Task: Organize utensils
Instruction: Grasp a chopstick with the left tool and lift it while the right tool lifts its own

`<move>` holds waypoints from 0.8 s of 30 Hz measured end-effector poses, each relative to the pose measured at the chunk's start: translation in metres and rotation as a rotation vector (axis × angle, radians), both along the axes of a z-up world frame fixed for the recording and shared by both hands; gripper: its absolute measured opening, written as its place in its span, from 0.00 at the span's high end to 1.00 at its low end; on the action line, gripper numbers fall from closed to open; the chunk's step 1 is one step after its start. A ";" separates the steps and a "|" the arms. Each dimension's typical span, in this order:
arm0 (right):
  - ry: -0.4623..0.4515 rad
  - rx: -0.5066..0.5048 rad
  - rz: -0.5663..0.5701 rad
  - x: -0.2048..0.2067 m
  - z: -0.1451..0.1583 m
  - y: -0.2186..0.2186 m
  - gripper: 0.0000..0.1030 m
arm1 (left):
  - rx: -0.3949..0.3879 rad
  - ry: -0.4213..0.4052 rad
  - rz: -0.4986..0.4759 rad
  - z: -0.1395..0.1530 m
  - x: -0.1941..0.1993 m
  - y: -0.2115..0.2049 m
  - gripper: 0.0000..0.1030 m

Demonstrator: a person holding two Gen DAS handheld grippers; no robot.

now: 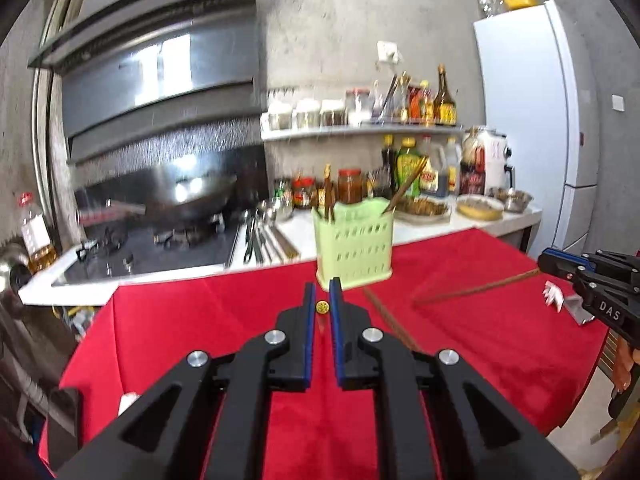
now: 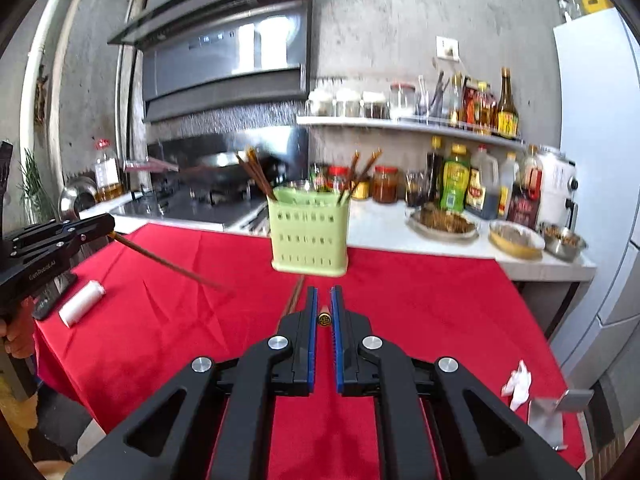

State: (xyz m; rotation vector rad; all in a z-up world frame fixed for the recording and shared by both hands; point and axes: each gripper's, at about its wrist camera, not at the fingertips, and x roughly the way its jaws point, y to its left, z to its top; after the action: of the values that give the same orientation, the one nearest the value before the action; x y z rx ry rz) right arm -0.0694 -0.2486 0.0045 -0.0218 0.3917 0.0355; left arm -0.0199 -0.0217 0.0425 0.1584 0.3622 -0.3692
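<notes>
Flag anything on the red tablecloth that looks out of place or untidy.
One loose chopstick still lies flat on the red tablecloth in front of the green utensil holder, not yet put away. A crumpled white tissue lies near the cloth's right edge, beside a metal stand.

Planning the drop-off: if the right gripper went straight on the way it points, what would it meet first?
Probably the green holder, dead ahead of the right gripper and its chopstick; only red cloth lies between, though depth is unclear.
</notes>
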 end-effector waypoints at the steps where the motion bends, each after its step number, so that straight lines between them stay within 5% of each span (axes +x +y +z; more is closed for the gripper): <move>1: -0.014 -0.006 -0.001 -0.001 0.006 0.002 0.93 | -0.002 -0.011 -0.009 0.005 -0.002 -0.002 0.93; 13: -0.047 -0.055 -0.003 0.004 0.062 0.009 0.93 | -0.011 -0.065 -0.046 0.037 0.003 -0.013 0.93; 24: -0.040 -0.056 -0.012 0.024 0.056 0.009 0.93 | -0.038 -0.047 -0.002 0.028 0.013 0.000 0.93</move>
State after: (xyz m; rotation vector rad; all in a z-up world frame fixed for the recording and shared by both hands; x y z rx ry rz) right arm -0.0457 -0.2397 0.0601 -0.0757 0.3531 0.0119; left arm -0.0065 -0.0216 0.0708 0.1305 0.3083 -0.3730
